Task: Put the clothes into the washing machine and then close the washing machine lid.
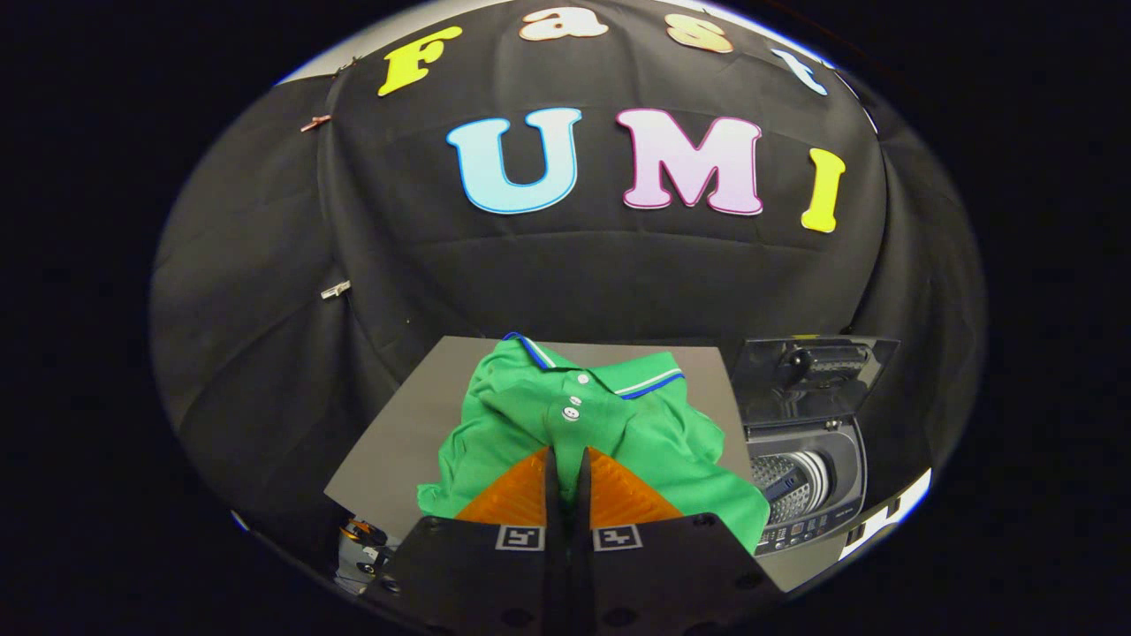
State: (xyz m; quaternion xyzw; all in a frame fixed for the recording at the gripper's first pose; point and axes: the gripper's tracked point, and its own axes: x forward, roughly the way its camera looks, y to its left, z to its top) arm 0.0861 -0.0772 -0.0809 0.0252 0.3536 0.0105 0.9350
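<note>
Tongs (pixel 566 459) at the bottom centre of the frame sit almost clenched, a thin strip of one green cotton polo shirt (pixel 610 433) caught between the fingers; whether both press on it I cannot tell. That single shirt lies crumpled on one grey square table (pixel 398 442), mid-frame. Right of it stands one small top-loading washing machine (pixel 808 477), its one dark lid (pixel 813 375) raised. Loading and lid-closing both seem left to do.

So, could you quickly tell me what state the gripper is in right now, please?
Gripper: closed, its fingers pinching a fold of the green polo shirt between them.
</note>
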